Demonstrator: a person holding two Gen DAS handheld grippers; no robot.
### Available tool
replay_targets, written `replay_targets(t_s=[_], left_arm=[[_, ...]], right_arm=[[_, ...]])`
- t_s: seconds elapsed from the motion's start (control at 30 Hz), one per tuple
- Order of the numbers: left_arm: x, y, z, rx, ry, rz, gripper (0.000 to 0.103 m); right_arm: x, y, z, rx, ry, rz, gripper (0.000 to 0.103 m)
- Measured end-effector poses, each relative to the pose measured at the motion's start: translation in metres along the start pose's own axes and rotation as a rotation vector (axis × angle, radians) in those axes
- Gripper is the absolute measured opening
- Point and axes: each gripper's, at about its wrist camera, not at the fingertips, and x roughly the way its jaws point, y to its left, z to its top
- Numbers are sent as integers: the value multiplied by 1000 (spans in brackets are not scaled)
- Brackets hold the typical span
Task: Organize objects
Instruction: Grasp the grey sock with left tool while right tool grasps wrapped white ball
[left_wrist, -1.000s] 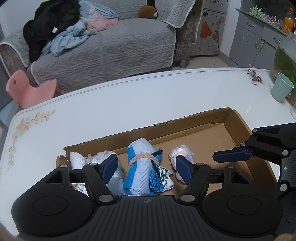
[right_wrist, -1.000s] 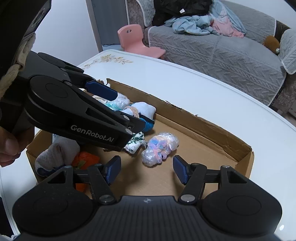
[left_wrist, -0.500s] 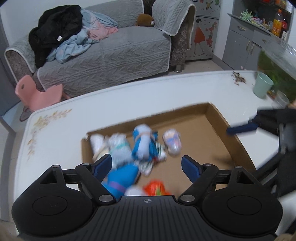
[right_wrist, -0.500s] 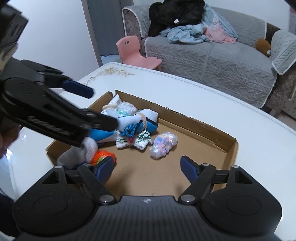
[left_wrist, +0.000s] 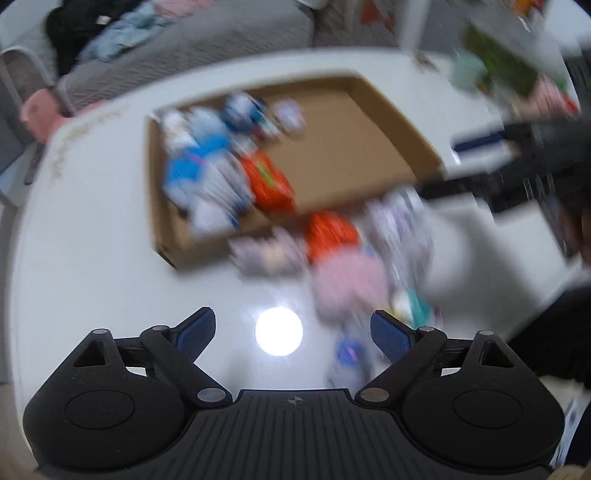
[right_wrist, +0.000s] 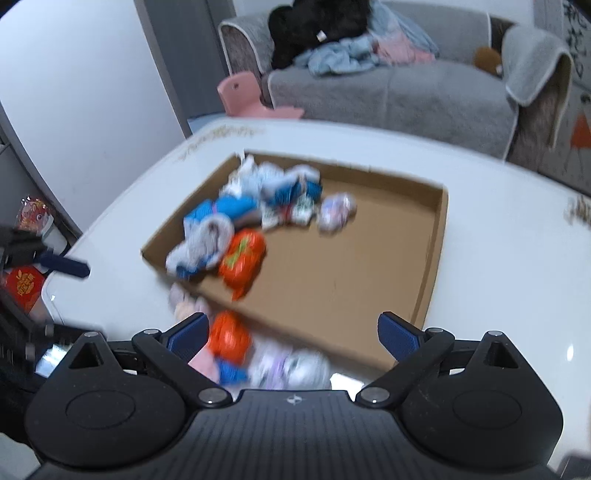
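The white glossy tabletop (right_wrist: 498, 236) carries a shallow brown cardboard tray (right_wrist: 432, 258), and since a second ago both views have been drawn back from close over the tray floor to a wider look from its near side. More of the table is thus exposed, including an unsorted heap of small rolled fabric bundles (left_wrist: 343, 258) lying outside the tray, just beside its near wall. Inside the tray, a cluster of blue-and-white rolled bundles (right_wrist: 240, 210) is packed into the far left corner, with an orange wrapped bundle (right_wrist: 242, 258) touching it; the right half of the tray floor is bare.

The left gripper (left_wrist: 291, 332) and the right gripper (right_wrist: 291, 332) have just been opened, and nothing is seen between the jaws of either: both stand wide and released. This is judged as a placement completed and a return toward the heap for the next item.

The orange bundle's long axis is seen to run obliquely, from the tray's near wall toward its far right corner. A second orange bundle (right_wrist: 229, 336) lies in the outside heap; its axis cannot be told through the blur.
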Motion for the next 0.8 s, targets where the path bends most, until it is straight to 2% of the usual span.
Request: replay_targets(t_s=[0.2,0.37,0.53,0.7,0.73,0.8], left_arm=[[33,-32,-30,135,45,23,91],[44,-31,-36,164,50,59,91],[53,-20,-37,122,65,47,90],[56,-25,-38,145,58,23,81],[57,-27,-38,151,56,14,79],[60,-29,-38,164,58,4,69]], right_arm=[[18,-3,-15,65,44,-40,98],[39,1,-15,82,82,-33,98],[56,10,-18,69,128,-25,97],[65,9,-19,83,152,-47,95],[66,7,-20,95,152,-48,93],[69,3,-20,115,159,-53,83]])
